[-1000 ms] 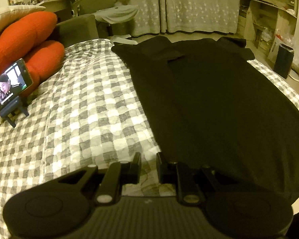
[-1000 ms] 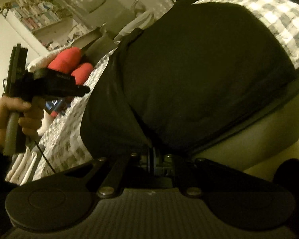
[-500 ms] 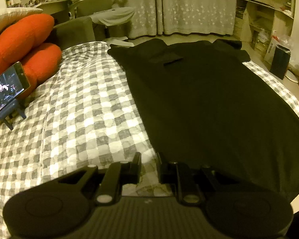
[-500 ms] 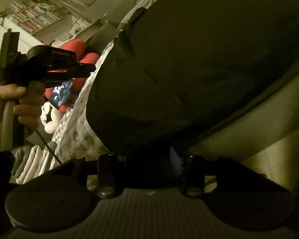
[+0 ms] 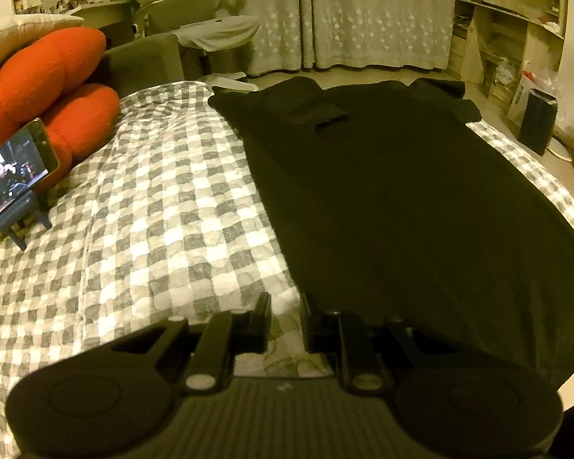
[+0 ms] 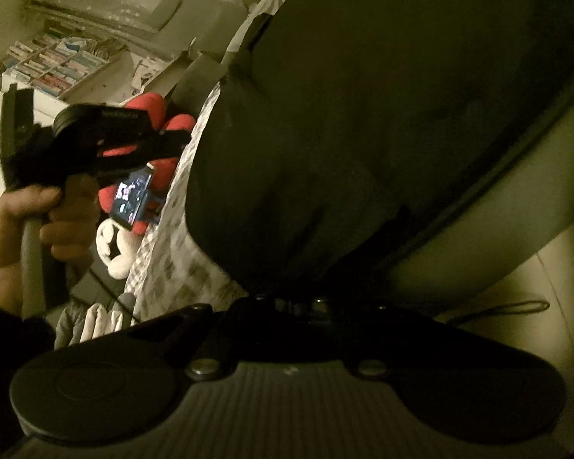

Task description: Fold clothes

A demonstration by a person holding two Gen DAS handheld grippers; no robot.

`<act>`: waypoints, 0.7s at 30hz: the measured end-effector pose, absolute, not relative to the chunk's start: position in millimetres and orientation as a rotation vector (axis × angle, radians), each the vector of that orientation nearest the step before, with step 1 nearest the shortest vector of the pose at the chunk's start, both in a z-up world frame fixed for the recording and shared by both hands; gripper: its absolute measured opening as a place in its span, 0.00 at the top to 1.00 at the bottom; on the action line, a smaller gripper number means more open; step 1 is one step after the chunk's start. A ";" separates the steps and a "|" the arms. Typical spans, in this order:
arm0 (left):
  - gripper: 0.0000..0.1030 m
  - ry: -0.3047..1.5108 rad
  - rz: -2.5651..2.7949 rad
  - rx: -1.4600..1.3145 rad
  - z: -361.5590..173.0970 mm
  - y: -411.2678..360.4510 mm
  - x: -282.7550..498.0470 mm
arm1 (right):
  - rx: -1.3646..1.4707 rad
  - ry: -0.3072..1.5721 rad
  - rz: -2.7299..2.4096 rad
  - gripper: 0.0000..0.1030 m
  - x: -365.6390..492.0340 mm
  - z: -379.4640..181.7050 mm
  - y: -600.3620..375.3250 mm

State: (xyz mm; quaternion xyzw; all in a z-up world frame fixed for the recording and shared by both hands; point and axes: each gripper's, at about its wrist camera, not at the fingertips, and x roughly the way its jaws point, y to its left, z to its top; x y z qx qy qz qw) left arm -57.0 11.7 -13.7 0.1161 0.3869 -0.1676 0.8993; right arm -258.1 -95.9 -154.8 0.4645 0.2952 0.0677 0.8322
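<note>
A black garment (image 5: pixel 382 199) lies spread flat along the right half of a grey-checked bed (image 5: pixel 153 210). My left gripper (image 5: pixel 285 317) hovers low at the garment's near left edge. It is open, and only quilt shows between its fingers. In the right wrist view the same garment (image 6: pixel 363 114) fills the frame, tilted, with its near hem hanging over the bed's side. My right gripper (image 6: pixel 287 298) sits at that hem with its fingers drawn together on the dark cloth. A hand holds the left gripper (image 6: pixel 111 141) above the bed's far side.
A phone on a stand (image 5: pixel 15 176) plays video at the bed's left, in front of red cushions (image 5: pixel 38 88). A white plush toy (image 6: pixel 113 244) lies beside the bed. Shelves (image 5: pixel 516 38) and a dark box (image 5: pixel 537 120) stand on the right, curtains behind.
The right gripper's linkage spread apart half a second ago and has drawn together again at the hem. Its view has tilted and moved closer. The left gripper has barely moved.
</note>
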 end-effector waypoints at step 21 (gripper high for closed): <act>0.83 0.805 -0.357 0.231 -13.7 10.8 -57.5 | 1.055 0.615 0.145 0.67 -239.9 -165.8 -92.6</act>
